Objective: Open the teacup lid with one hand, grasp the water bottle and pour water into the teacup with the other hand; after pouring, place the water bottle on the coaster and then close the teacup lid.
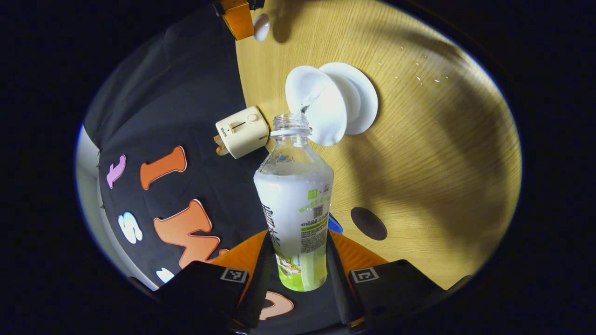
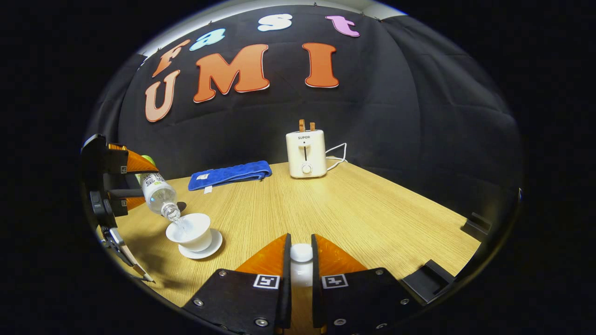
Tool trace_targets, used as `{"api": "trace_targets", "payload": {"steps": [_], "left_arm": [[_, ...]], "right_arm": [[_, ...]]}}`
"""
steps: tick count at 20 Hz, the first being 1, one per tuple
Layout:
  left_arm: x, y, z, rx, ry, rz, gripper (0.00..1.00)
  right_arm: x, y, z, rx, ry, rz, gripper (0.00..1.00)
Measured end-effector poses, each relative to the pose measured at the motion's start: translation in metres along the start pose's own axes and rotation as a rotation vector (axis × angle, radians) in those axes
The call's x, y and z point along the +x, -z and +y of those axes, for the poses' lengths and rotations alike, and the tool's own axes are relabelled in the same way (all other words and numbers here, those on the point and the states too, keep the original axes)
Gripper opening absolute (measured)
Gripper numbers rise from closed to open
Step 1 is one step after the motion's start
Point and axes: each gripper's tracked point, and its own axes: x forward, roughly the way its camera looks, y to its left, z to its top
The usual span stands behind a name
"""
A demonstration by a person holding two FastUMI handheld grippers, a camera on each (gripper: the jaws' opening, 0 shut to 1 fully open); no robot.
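A wooden bench (image 2: 326, 204) is standing in a booth hung with black cloth, and a toaster (image 2: 306, 152) and a folded blue towel (image 2: 230, 175) are sitting along its far edge.

The pouring step is under way. The left gripper (image 1: 298, 260) is pinching the water bottle (image 1: 294, 204) around its labelled lower half, both fingers pressing on its sides. In the right gripper view the bottle (image 2: 158, 195) is tilting mouth-down over the teacup (image 2: 190, 231), which is sitting on its saucer (image 2: 205, 250) towards the bench's left edge, and a thin stream of water is running into the cup. The bottle's mouth is hanging just above the rim, apparently not touching it.

The right gripper (image 2: 301, 260) is holding the white lid (image 2: 301, 253) by its knob between nearly closed fingers, well apart from the cup, above the near edge of the bench.

A dark round coaster (image 1: 368, 223) is lying on the bench near the cup, on the bottle's side. How full the cup is getting cannot be told.

The next move likely calls for tipping the bottle upright without dripping, then carrying it across to stand squarely on the coaster before the lid goes back on.
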Motion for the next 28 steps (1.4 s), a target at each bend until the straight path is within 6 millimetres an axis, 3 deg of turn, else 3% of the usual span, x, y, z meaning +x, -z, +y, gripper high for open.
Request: {"api": "trace_targets", "payload": {"steps": [2,28], "left_arm": [[-0.001,0.0,0.001,0.016,0.003,0.004,0.67],[-0.007,0.001,0.014,0.149,0.002,0.048,0.64]], "right_arm": [[0.0,0.0,0.0,0.001,0.0,0.0,0.18],[0.002,0.001,0.0,0.009,-0.01,-0.001,0.18]]}}
